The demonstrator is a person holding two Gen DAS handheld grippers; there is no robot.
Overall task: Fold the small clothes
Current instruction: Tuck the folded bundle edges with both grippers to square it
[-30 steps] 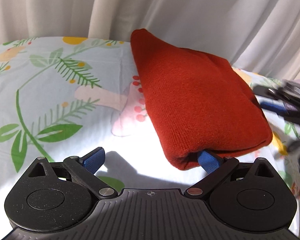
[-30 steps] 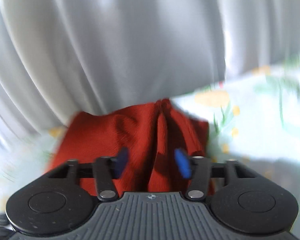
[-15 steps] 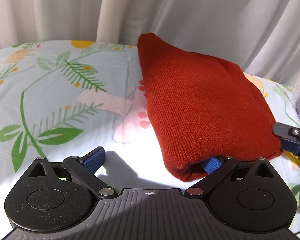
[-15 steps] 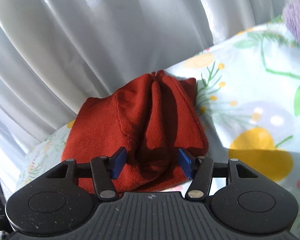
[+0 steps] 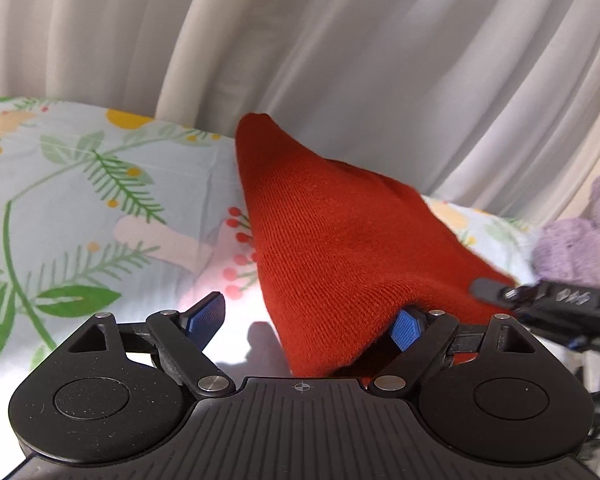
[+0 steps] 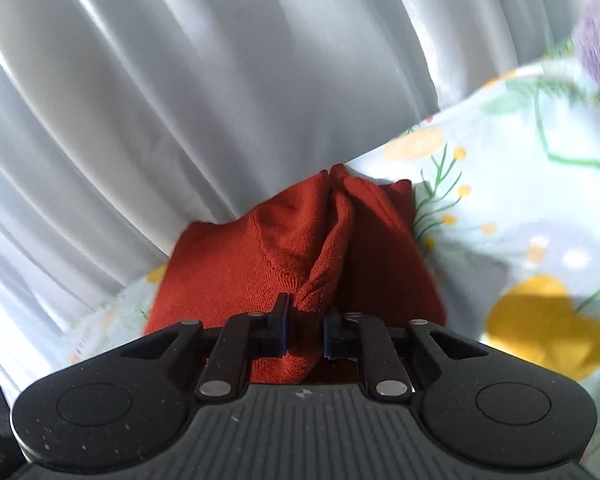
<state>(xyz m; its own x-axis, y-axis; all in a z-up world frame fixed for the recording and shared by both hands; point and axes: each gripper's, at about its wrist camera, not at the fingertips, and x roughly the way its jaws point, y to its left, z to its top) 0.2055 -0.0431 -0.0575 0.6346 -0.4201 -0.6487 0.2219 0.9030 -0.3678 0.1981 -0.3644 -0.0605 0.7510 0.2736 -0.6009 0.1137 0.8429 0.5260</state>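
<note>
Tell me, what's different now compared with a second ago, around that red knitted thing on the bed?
The right gripper has drawn its jaws in, still closing, and now pinches a bunched fold of the red knit garment. The left gripper has narrowed slightly, its jaws closing but still wide, one blue finger tucked under the garment's raised near edge. The garment remains on the floral sheet.

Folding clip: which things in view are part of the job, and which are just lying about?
Job:
red knit garment
right gripper, jaws closing on a bunched fold
left gripper, jaws closing, one finger under the garment's edge

Lying about:
purple plush toy
floral sheet
white curtain
</note>
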